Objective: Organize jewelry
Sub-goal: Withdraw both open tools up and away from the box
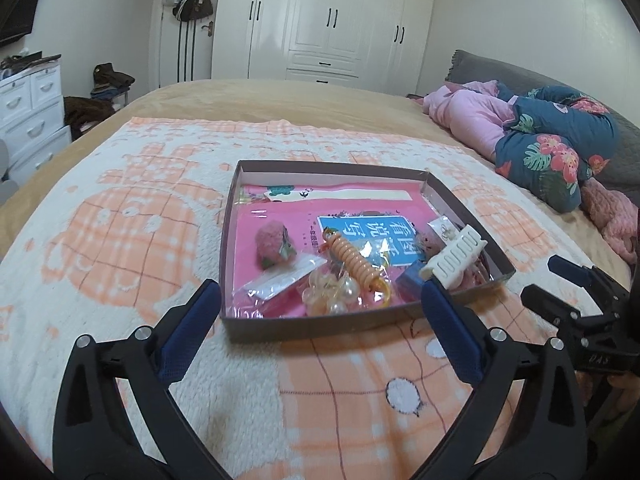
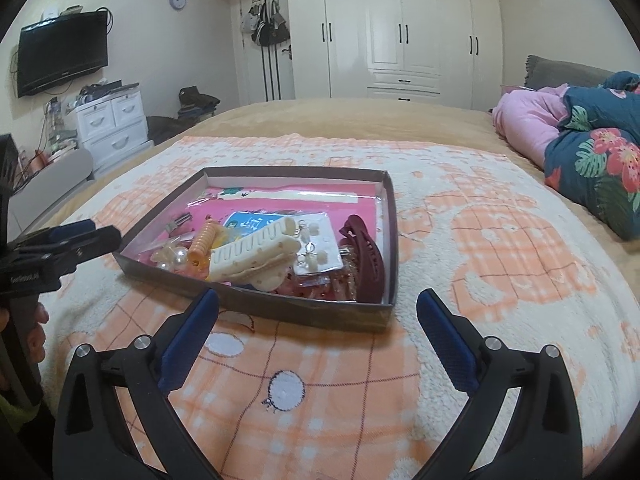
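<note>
A shallow cardboard tray (image 2: 224, 294) lies on the orange-and-white plaid blanket (image 2: 500, 248), near the blanket's front edge, and holds the jewelry and hair pieces. A cream comb-style hair clip (image 2: 256, 254) lies tilted across the pile at the tray's front edge. A maroon claw clip (image 2: 366, 258) rests in the front right corner, beside a clear packet of earrings (image 2: 316, 248). An orange spiral hair tie (image 1: 356, 262) sits mid-tray, touching a cluster of pearl and clear beads (image 1: 334, 294) at the front wall. A pink fuzzy strawberry clip (image 1: 274, 246) lies toward the tray's left side, on the pink printed sheet (image 1: 256, 216) lining the floor.

The left gripper (image 1: 320, 300) hovers over the blanket just short of the tray's front wall, jaws spread wide, holding nothing. The right gripper (image 2: 318, 308) is likewise spread wide and empty, at the tray's front right corner.

Beyond the blanket, a tan bedspread (image 2: 360, 116) covers the bed; folded pink and floral quilts (image 2: 592, 140) lie at its right edge. White wardrobes (image 2: 400, 28) stand behind.
</note>
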### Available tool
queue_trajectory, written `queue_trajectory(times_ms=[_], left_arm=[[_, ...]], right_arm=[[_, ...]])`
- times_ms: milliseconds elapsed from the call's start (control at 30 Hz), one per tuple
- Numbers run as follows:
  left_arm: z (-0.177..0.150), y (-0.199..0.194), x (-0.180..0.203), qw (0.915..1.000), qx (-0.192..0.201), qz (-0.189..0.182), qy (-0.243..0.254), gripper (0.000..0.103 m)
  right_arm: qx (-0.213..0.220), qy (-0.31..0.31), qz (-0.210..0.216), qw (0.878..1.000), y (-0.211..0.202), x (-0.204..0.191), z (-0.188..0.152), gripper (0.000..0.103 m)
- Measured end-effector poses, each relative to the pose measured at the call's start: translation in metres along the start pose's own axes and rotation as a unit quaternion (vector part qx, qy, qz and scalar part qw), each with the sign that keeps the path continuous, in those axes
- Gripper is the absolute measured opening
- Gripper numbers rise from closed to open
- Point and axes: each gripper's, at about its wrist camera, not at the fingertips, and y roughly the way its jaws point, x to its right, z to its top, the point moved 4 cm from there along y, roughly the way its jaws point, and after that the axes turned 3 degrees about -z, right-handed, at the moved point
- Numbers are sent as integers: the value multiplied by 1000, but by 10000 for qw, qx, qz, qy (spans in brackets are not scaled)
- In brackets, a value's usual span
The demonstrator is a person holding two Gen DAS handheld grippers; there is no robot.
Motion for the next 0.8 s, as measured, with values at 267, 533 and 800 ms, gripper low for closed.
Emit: queue_trajectory(times_ms=[267, 533, 800], left_arm=[[-5, -16, 2, 9999, 172, -8, 13, 92], [-12, -27, 4, 9997, 254, 62, 37, 92], [-19, -35, 9, 9992, 364, 175, 77, 92]], right_arm=[[18, 39, -41, 10000, -10, 1, -6, 96], [136, 111, -84, 9998, -22, 2, -10, 96], [290, 70, -143, 9995, -33, 1, -14, 96]])
